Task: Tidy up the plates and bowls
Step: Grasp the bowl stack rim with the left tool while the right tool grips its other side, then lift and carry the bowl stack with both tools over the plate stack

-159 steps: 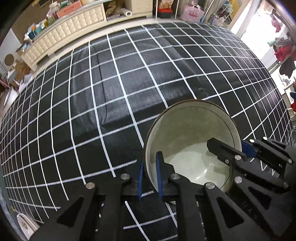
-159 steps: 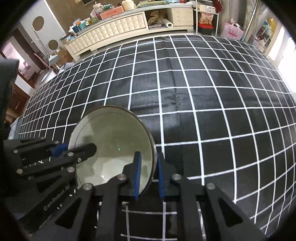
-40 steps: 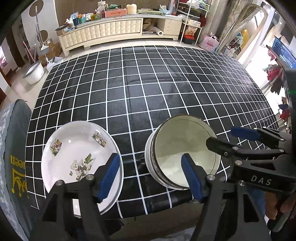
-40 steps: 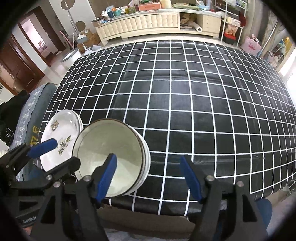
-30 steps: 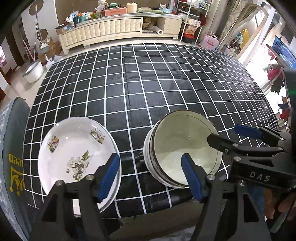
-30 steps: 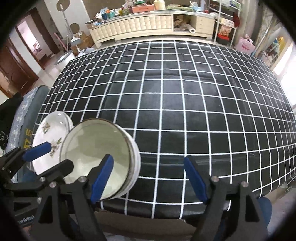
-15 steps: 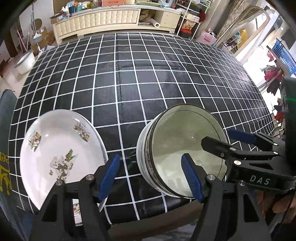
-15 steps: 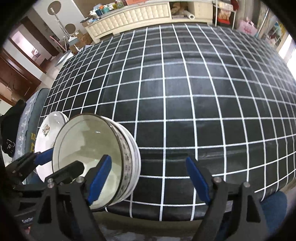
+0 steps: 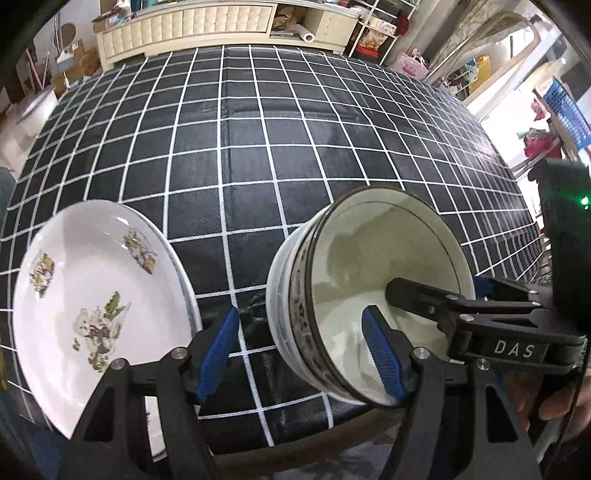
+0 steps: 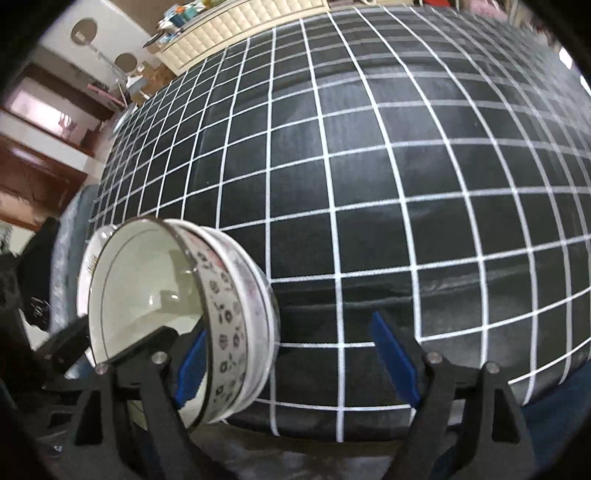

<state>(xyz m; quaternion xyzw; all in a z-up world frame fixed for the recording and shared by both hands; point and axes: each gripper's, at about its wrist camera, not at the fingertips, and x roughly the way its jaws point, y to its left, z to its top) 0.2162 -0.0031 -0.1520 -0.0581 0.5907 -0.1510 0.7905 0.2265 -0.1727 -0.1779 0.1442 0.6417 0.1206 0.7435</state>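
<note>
A stack of white bowls with a patterned band [image 9: 369,291] stands near the table's front edge; it also shows in the right wrist view [image 10: 177,314]. A white plate with animal pictures [image 9: 92,280] lies to its left, on top of another plate. My left gripper [image 9: 306,354] is open and empty, its right finger over the near rim of the bowl stack, its left finger by the plate's edge. My right gripper [image 10: 291,362] is open and empty, its left finger against the bowl stack's near side. A black finger of the right gripper reaches over the top bowl.
The table carries a black cloth with a white grid [image 9: 258,129], also in the right wrist view [image 10: 388,184]. A cream cabinet [image 9: 184,22] stands beyond the far edge. Shelves and bags [image 9: 461,62] are at the back right. A dark chair [image 10: 44,236] is at the left.
Both grippers, shut on the bowl five seconds ago, have opened. In the last second both have dropped lower and closer to the bowl stack and the table's front edge.
</note>
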